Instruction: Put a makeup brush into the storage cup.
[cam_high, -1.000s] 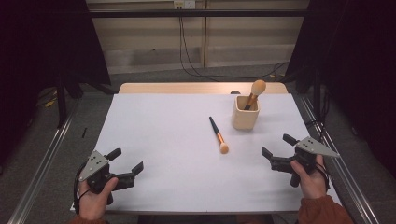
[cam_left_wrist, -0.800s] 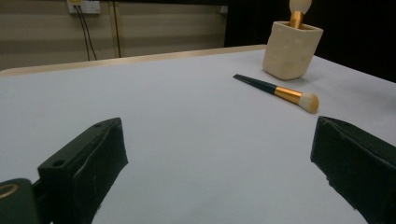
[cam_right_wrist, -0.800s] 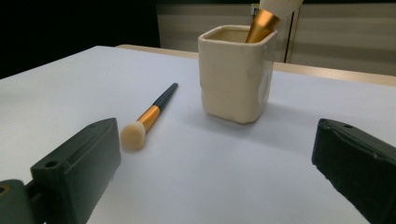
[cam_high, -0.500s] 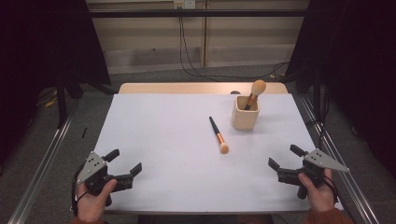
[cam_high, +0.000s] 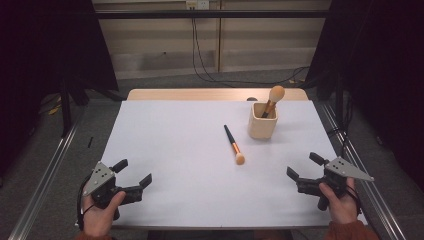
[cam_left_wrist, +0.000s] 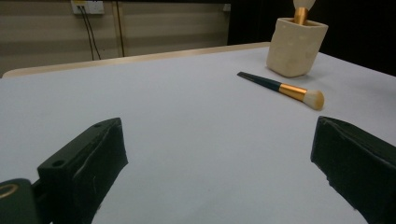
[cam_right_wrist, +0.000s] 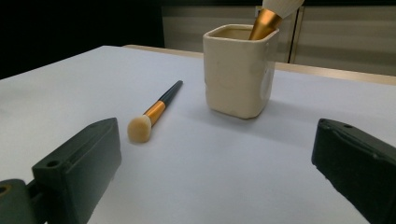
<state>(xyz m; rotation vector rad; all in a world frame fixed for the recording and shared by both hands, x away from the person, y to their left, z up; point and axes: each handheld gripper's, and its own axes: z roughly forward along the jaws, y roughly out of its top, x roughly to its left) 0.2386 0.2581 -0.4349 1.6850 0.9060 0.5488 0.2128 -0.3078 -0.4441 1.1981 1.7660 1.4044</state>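
Both hands hold grippers low, left gripper (cam_high: 133, 173) and right gripper (cam_high: 305, 166), fingers spread.

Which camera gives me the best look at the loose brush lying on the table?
The right gripper view: the brush lies close, head toward the camera, whole length clear beside the cup. The left gripper view shows it farther off, side-on. The high view shows it small but places it left of the cup.

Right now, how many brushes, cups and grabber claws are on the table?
Makeup brushes: 2, one lying flat, one standing in the cup
Cups: 1, a cream holder
Grippers: 2, left gripper and right gripper, both open and holding nothing
Total: 5
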